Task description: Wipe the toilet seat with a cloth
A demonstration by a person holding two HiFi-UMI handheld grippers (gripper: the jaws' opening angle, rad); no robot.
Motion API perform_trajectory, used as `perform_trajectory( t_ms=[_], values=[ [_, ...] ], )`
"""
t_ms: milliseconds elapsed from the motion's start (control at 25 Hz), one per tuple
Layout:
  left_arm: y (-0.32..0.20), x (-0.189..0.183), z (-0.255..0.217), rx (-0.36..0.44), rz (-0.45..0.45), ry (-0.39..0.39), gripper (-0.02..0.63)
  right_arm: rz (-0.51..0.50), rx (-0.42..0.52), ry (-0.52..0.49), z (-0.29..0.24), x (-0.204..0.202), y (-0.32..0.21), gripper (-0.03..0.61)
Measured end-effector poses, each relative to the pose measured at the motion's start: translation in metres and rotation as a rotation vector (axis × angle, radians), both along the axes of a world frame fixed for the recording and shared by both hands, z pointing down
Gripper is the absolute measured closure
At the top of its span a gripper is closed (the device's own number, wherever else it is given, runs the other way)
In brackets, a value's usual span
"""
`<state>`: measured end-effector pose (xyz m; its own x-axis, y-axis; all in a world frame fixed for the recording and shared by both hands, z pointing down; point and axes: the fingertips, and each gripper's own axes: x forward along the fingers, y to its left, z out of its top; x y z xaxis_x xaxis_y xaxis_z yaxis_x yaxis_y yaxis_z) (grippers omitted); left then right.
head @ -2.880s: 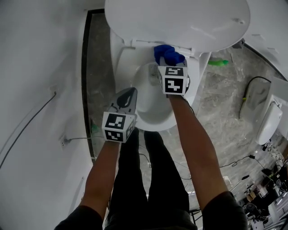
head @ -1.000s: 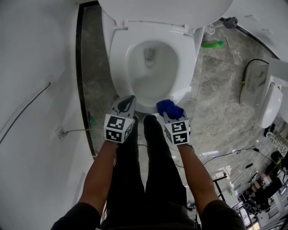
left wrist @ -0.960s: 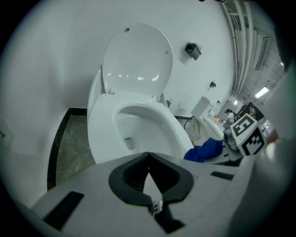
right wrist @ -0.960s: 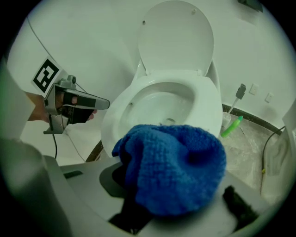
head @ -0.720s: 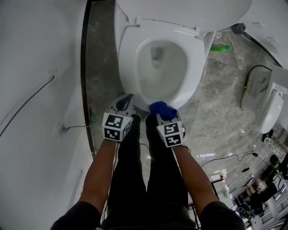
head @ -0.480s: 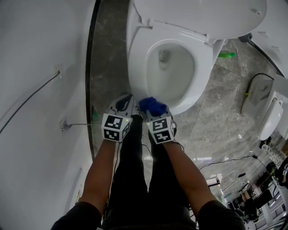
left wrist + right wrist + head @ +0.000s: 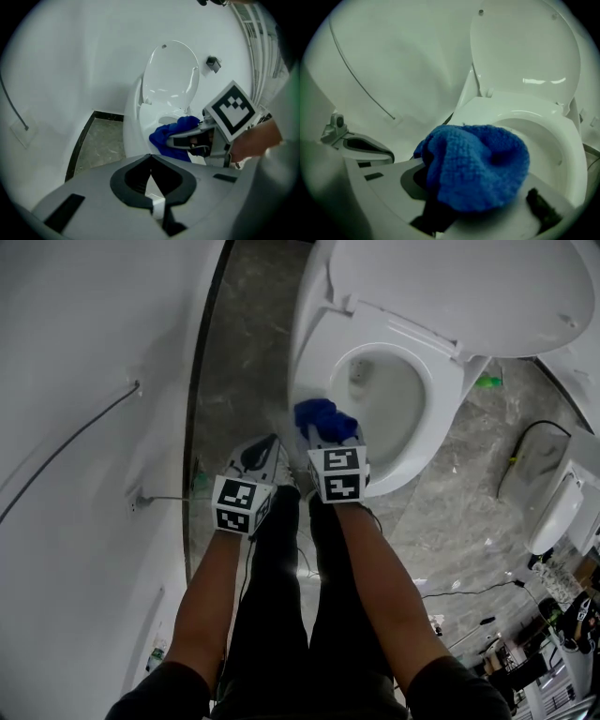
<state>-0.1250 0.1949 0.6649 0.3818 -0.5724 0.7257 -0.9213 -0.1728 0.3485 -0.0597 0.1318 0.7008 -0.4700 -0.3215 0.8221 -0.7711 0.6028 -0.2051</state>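
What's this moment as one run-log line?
right gripper: shut on blue cloth, over near-left rim of toilet seat | left gripper: shut, empty | lid: up

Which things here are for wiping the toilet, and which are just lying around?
For the job: blue cloth, the right gripper holding it, toilet seat.
Just lying about: green object, black cable.

A white wall (image 7: 84, 427) is seen at the left, edged at its foot by a dark strip (image 7: 200, 390). A thin cable (image 7: 103, 416) is strung across it, and a small box (image 7: 137, 497) is fixed lower down. The floor (image 7: 248, 343) is laid in grey veined stone, with a black cord (image 7: 512, 446) looped on it at right.
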Motion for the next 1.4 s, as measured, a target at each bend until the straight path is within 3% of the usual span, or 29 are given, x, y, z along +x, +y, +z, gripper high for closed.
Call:
perform_trajectory(
  t_ms=[360,640,880,1040,1200,1280,1400],
  values=[
    [-0.094,-0.023,-0.006,0.005,-0.039,-0.129,0.603,0.024,0.104,0.004,-0.009,-0.01,-0.107,0.472],
    [-0.174,-0.015,-0.017,0.052,-0.047,-0.134,0.603,0.064,0.134,0.024,-0.014,0.01,-0.157,0.472],
    [-0.204,0.014,-0.022,0.077,-0.017,-0.125,0.603,0.171,0.123,-0.007,-0.022,0.057,-0.184,0.472],
    [-0.199,0.035,-0.048,0.11,-0.014,-0.082,0.603,0.254,0.277,-0.105,-0.083,0.097,-0.164,0.472],
    [-0.166,0.07,-0.121,0.185,-0.001,0.004,0.603,0.328,0.427,-0.172,-0.175,0.142,-0.113,0.472],
    [-0.157,0.081,-0.168,0.26,0.007,0.0,0.603,0.325,0.498,-0.161,-0.221,0.158,-0.095,0.473],
    [-0.165,0.086,-0.248,0.409,-0.002,-0.066,0.603,0.344,0.597,-0.137,-0.293,0.181,-0.087,0.482]
  ],
)
